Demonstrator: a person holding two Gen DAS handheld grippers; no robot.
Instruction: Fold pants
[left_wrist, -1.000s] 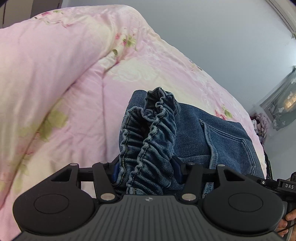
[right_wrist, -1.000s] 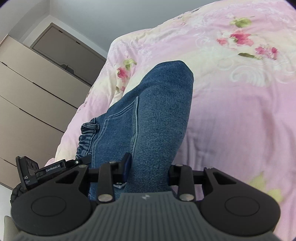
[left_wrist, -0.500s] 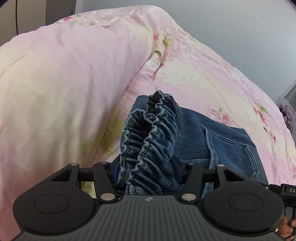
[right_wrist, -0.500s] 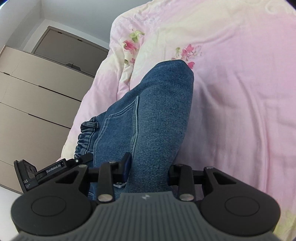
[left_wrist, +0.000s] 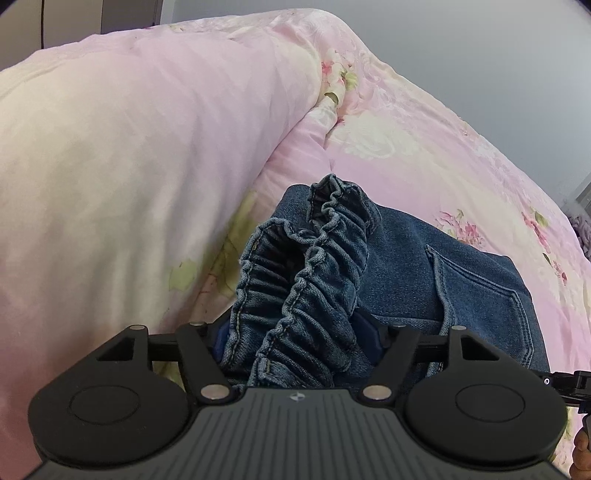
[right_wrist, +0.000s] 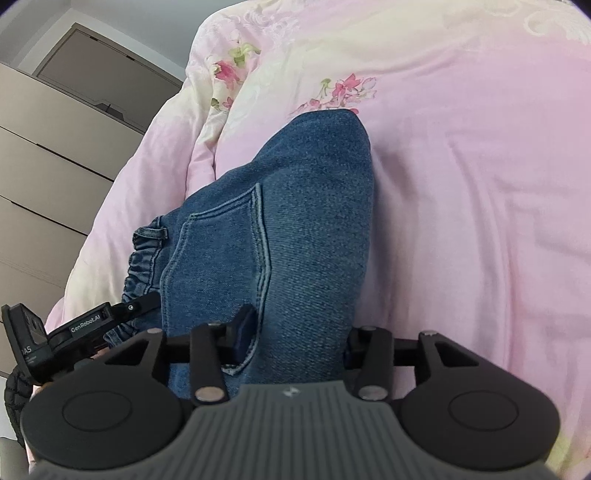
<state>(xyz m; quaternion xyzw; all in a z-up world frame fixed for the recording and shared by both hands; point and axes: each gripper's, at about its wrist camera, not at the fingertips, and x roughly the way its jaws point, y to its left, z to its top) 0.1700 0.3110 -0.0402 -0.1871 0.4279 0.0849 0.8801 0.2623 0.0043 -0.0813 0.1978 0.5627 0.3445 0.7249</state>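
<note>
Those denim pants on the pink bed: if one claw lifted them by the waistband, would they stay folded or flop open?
The pants would probably flop: the denim bends softly over at the fold and sags onto the quilt. The gathered elastic waistband bunches thickly, so it likely gives a secure, non-slippery hold. Folded in layers, they look fairly heavy for cloth, so the loose end would probably drape down.

One pants (left_wrist: 399, 266), one quilt (left_wrist: 129, 166) (floral), two grippers (left_wrist: 297, 332) (right_wrist: 291, 332).
</note>
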